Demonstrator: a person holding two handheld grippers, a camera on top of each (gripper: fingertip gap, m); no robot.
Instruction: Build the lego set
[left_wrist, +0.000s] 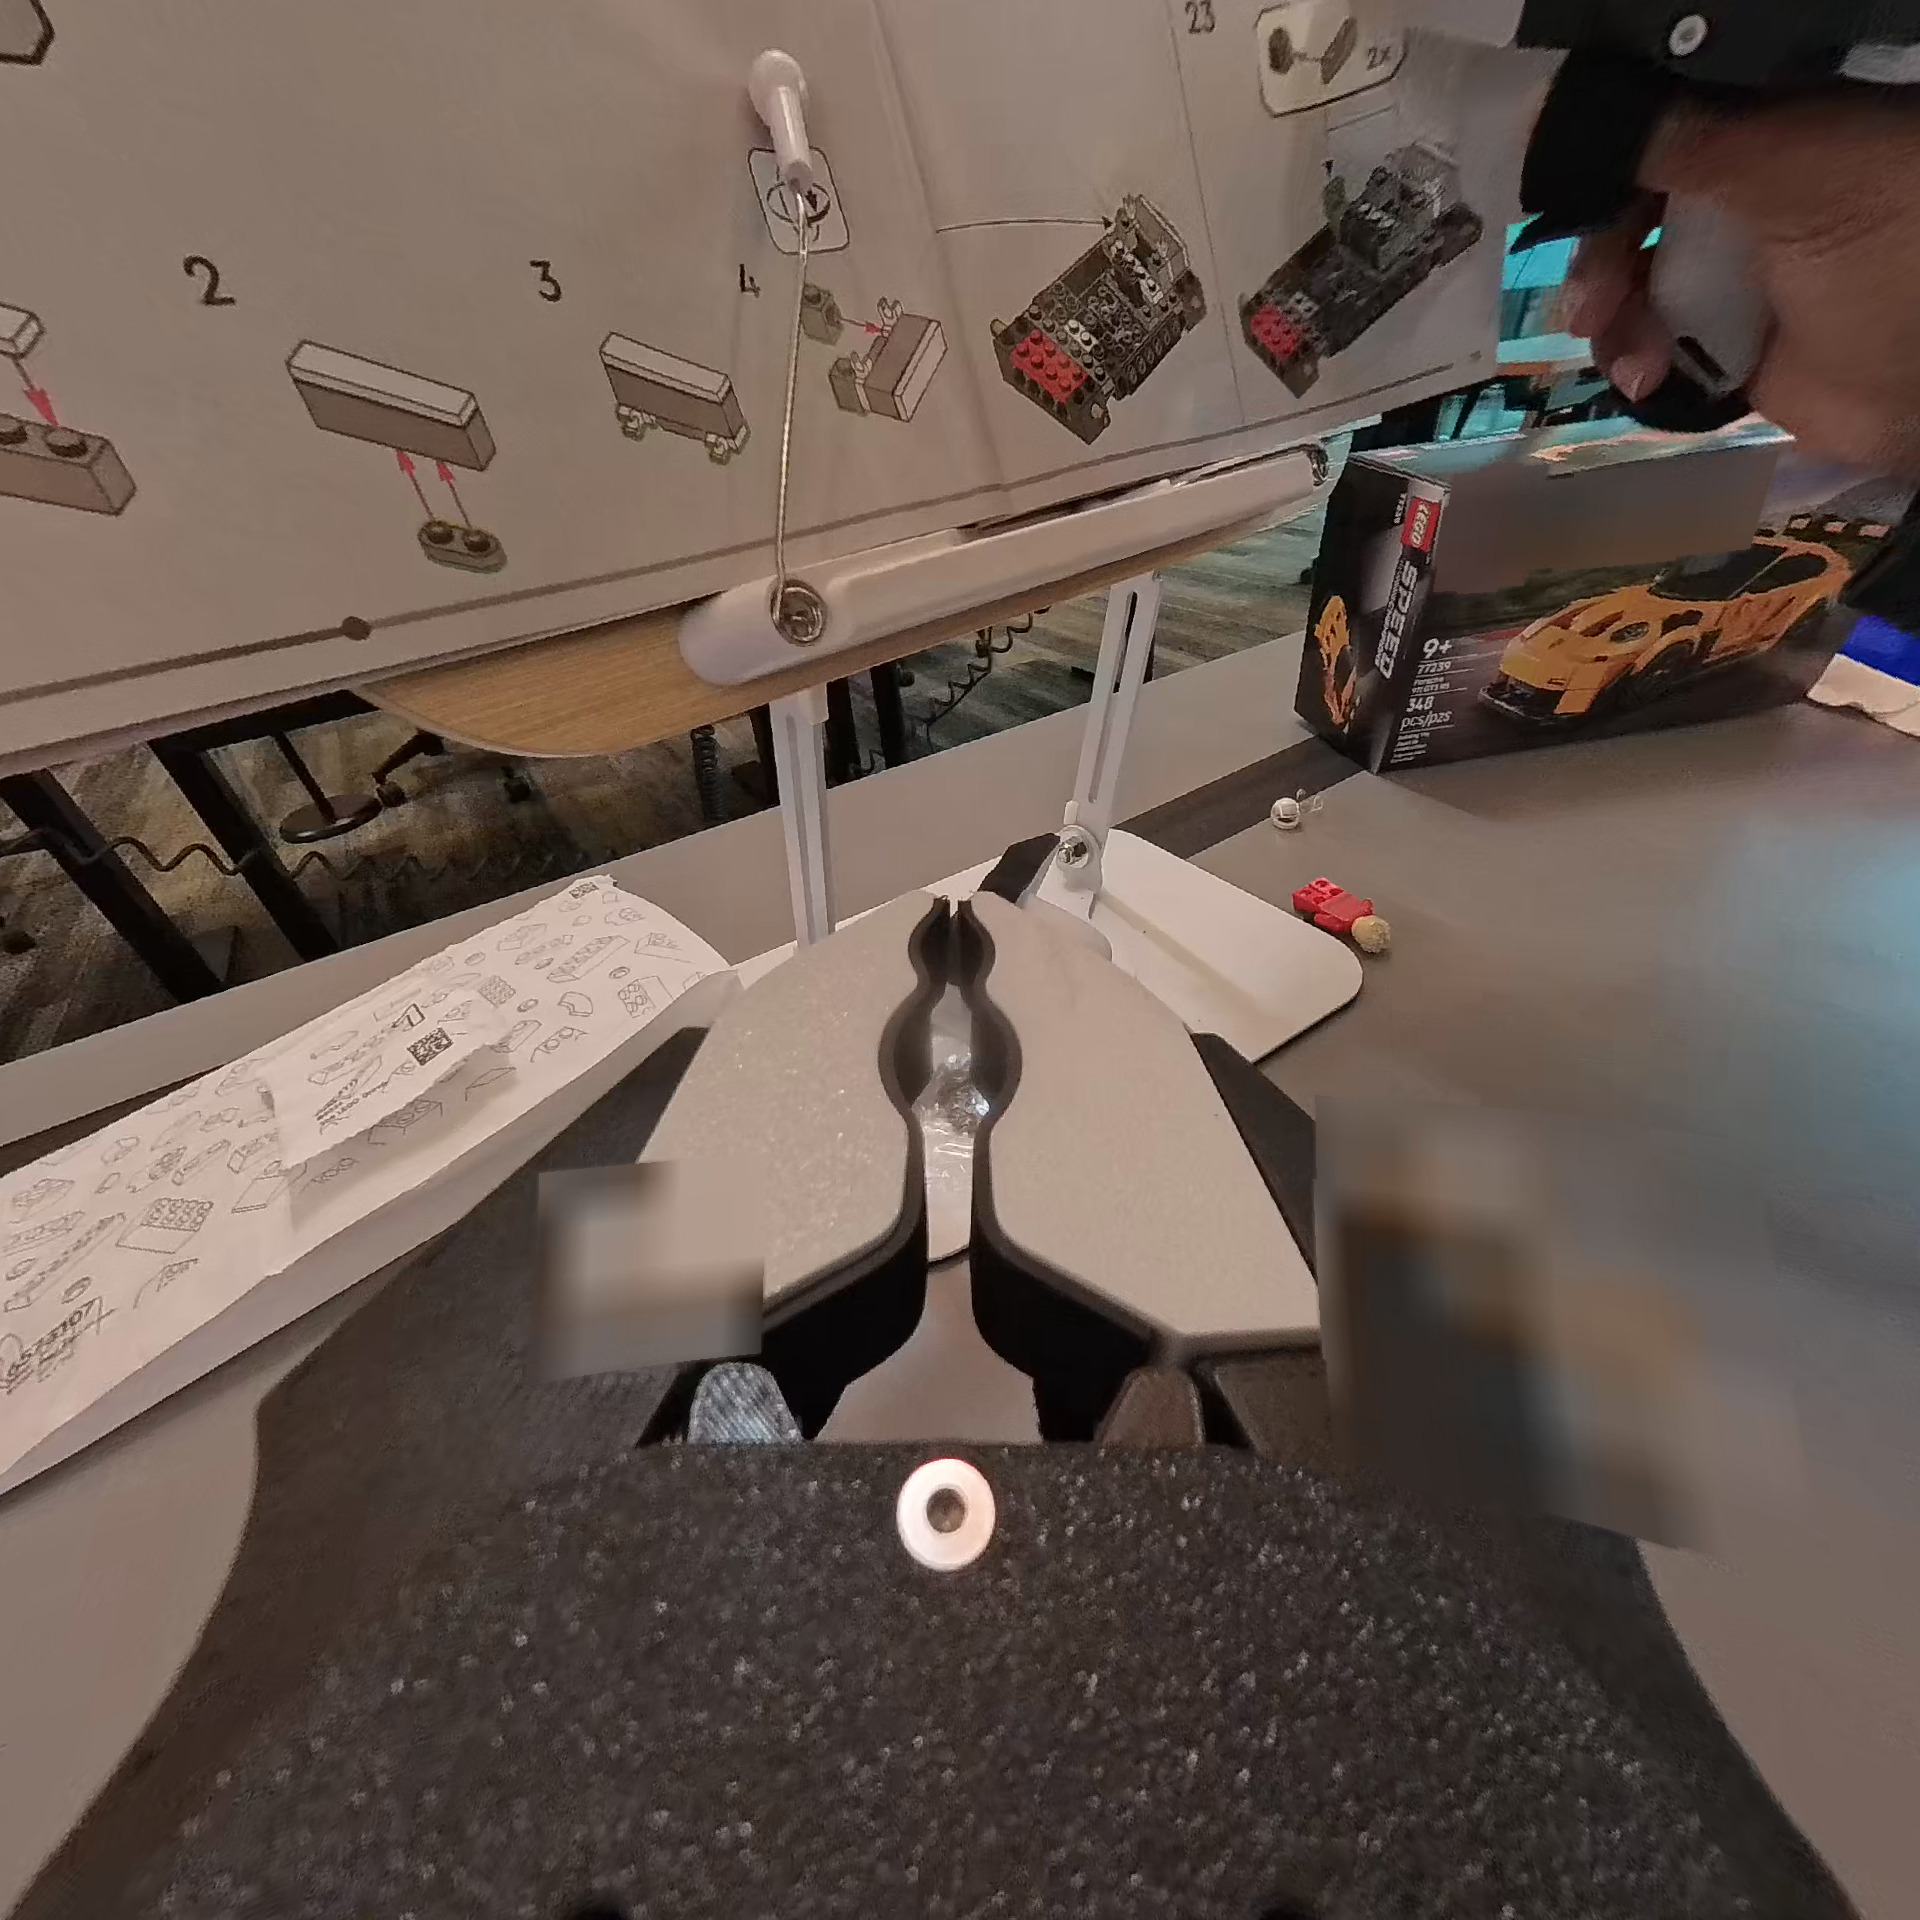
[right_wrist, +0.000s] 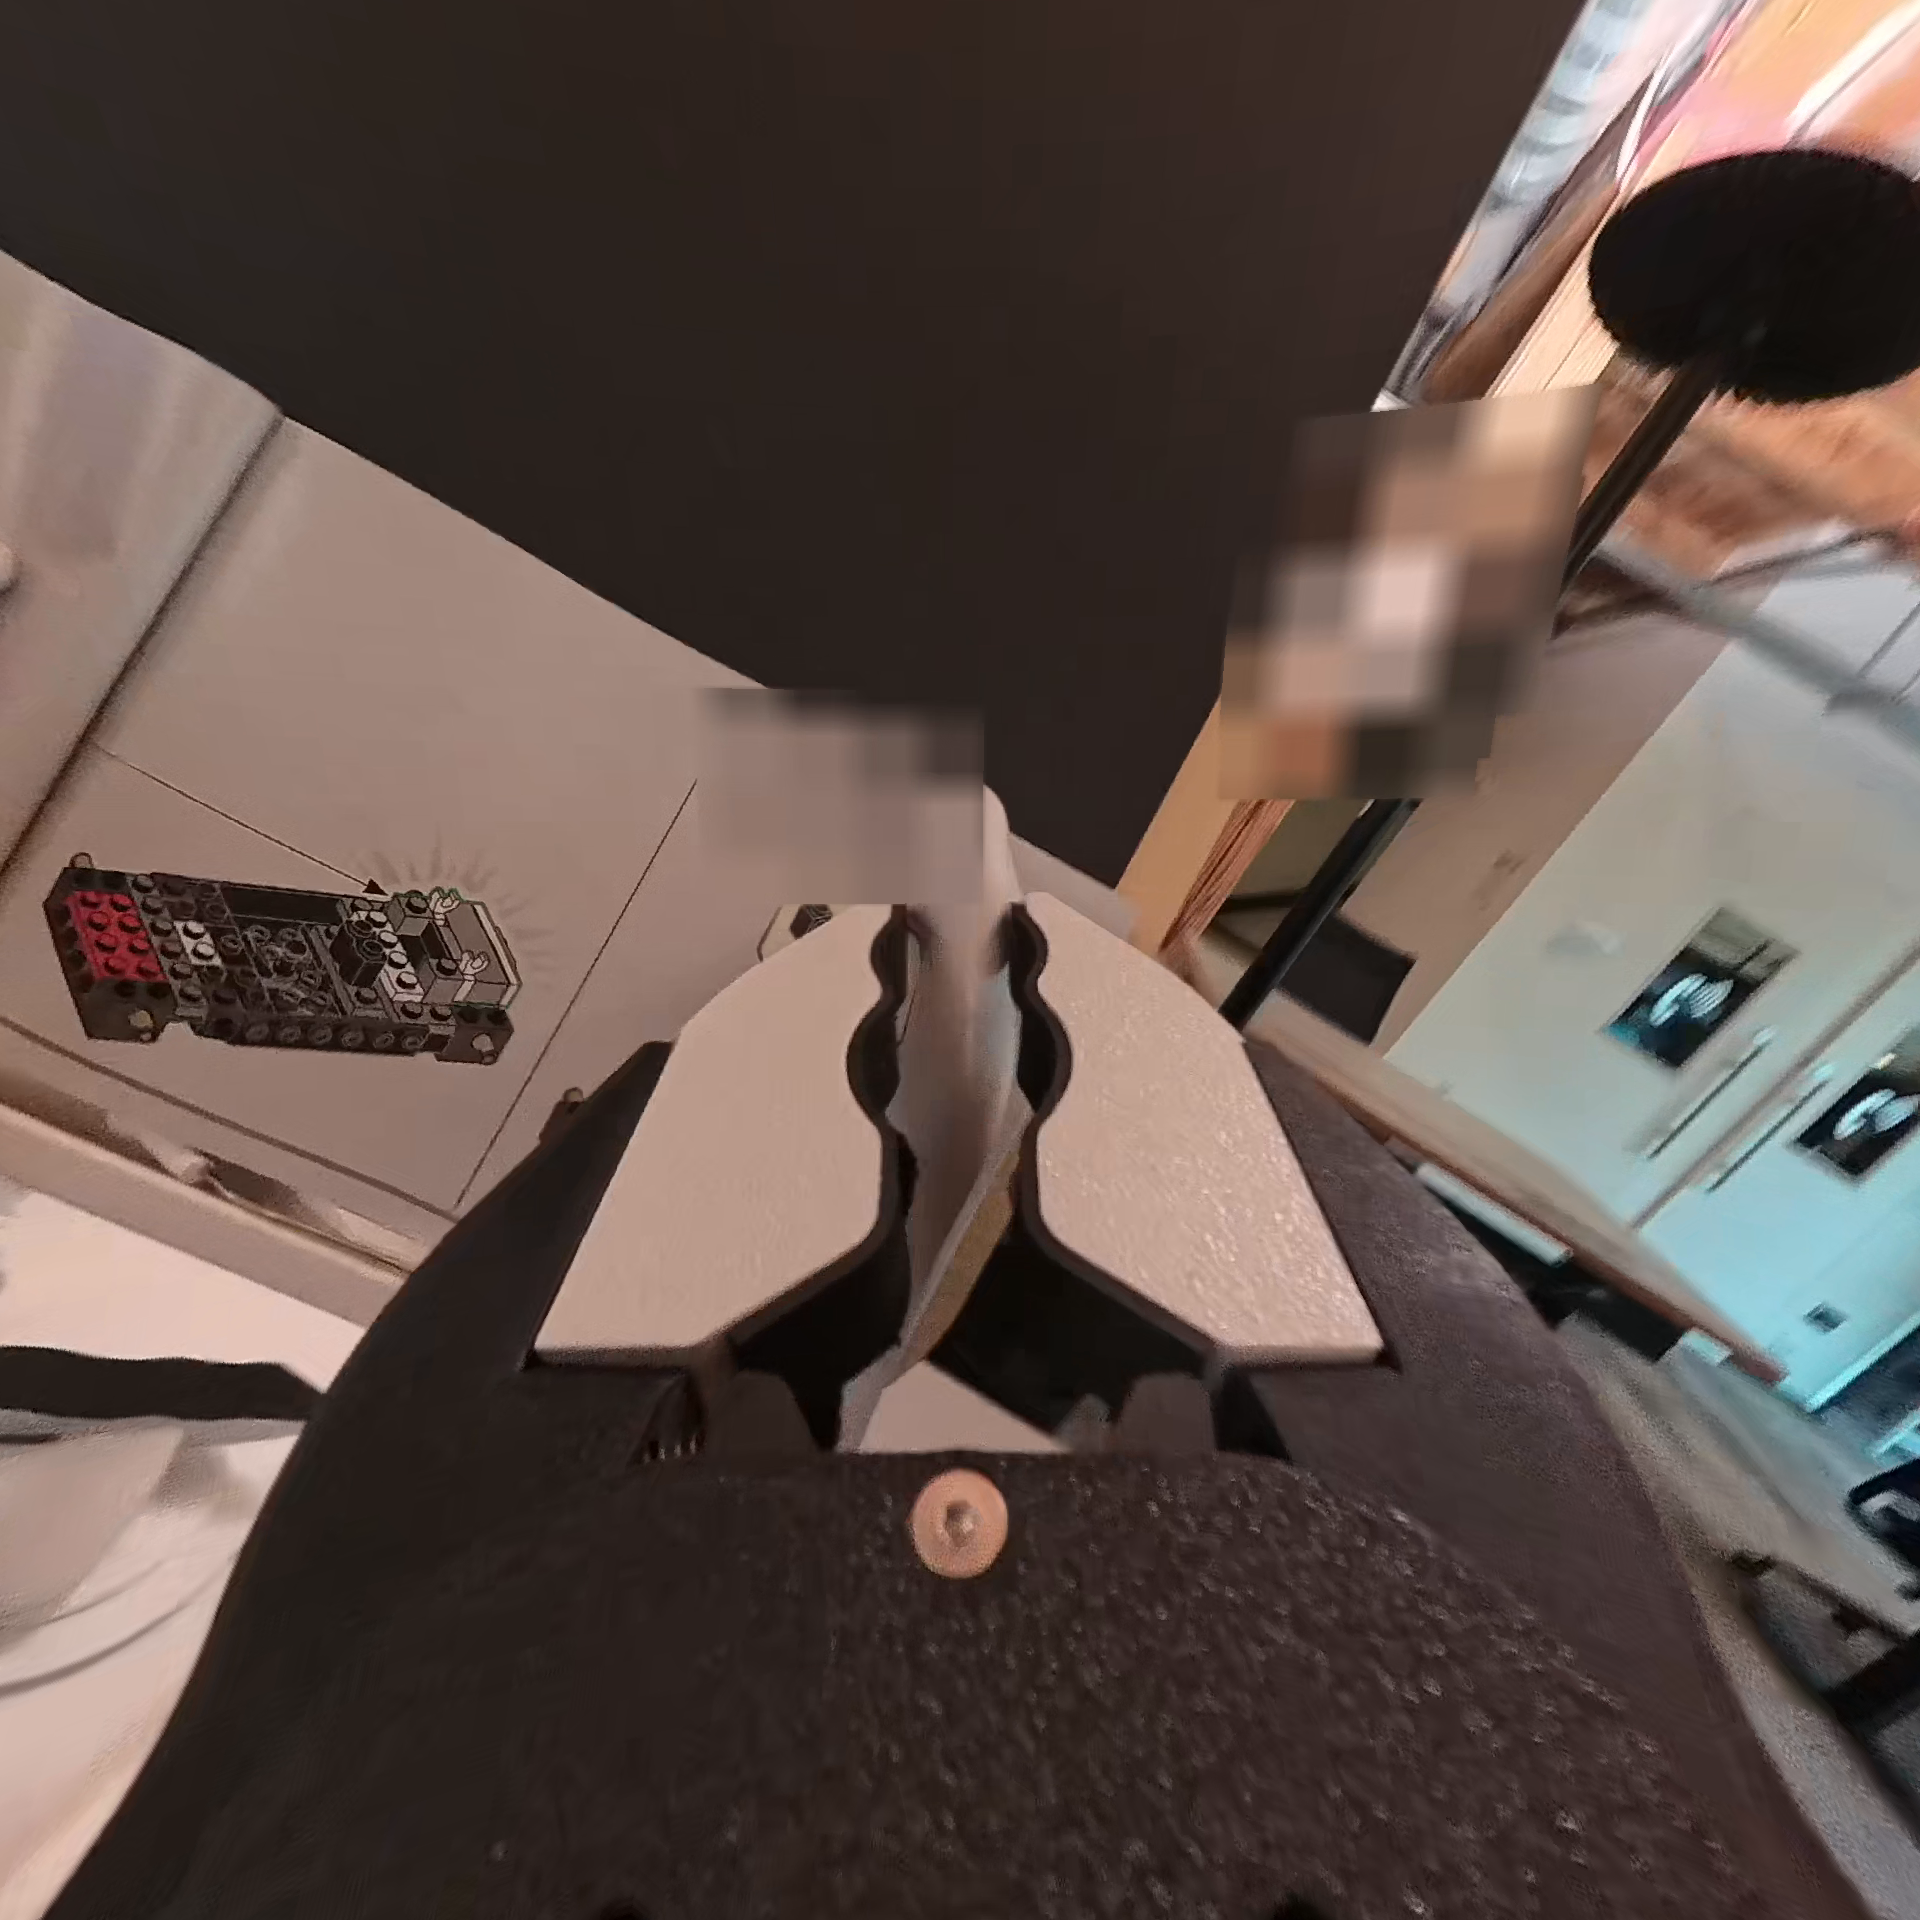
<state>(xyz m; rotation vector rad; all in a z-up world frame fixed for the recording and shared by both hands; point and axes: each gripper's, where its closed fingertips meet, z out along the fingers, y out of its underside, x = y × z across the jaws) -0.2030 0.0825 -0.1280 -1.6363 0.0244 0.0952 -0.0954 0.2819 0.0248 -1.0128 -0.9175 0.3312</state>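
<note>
Pinching page edge of instruction booklet (right_wrist: 343, 727), R gripper (right_wrist: 958, 925) jaws, seemingly; L gripper (left_wrist: 953, 920) jaws together.

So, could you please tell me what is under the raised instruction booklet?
Under the instruction booklet I see its white stand on the grey table, and the left gripper with shut jaws. The gripper covers the stand's base centre.

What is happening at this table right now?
A person works a pair of tongs in each hand. The right tongs grip the edge of a page of the instruction booklet, propped on a white stand. The left tongs are shut near the stand's base. A small red piece lies untouched.
</note>
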